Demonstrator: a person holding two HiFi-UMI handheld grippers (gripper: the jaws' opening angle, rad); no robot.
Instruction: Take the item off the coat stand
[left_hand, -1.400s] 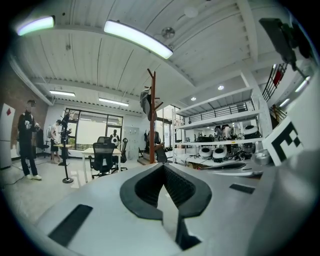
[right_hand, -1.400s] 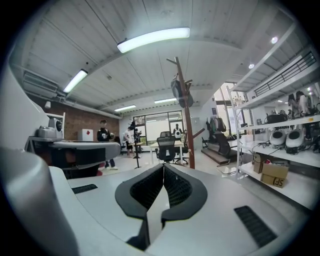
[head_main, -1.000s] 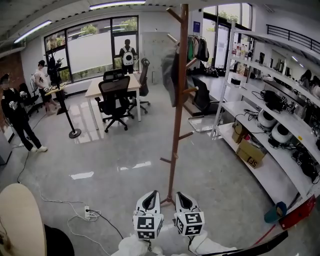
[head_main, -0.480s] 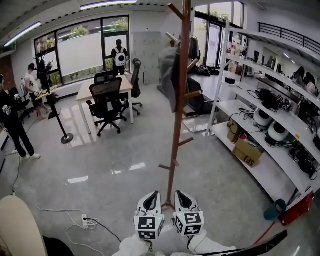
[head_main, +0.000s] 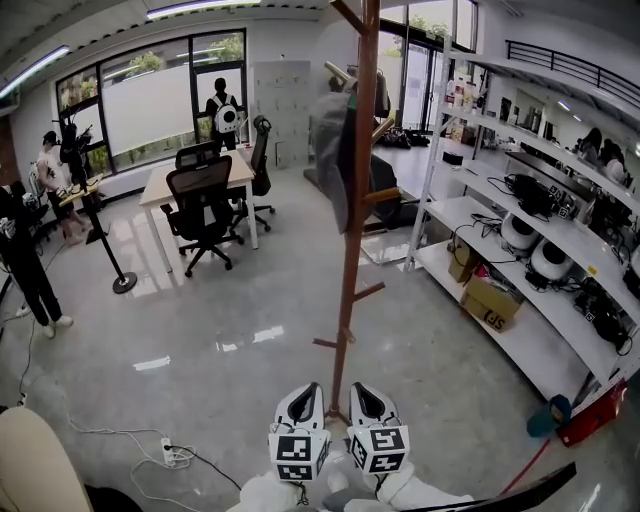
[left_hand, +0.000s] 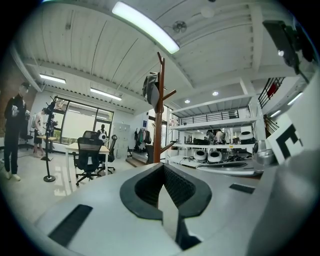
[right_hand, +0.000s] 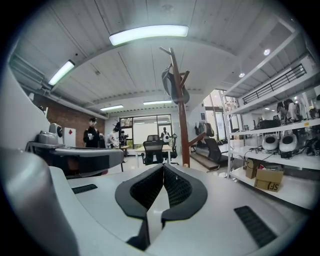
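At the far left a pale wooden desk (head_main: 153, 188) stands with a black mesh office chair (head_main: 198, 185). Nearest, the left gripper (head_main: 304, 392) has its jaws pressed together on nothing. Just right of it rises the tall brown wooden coat stand (head_main: 355, 230), a grey fabric item (head_main: 330, 150) hanging high on its left side. The right gripper (head_main: 359, 392) is likewise closed and empty. White metal shelving (head_main: 470, 214) lines the right.

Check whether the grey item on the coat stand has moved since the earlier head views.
No. The grey item still hangs from the upper pegs, against the left side of the coat stand pole, just as before.
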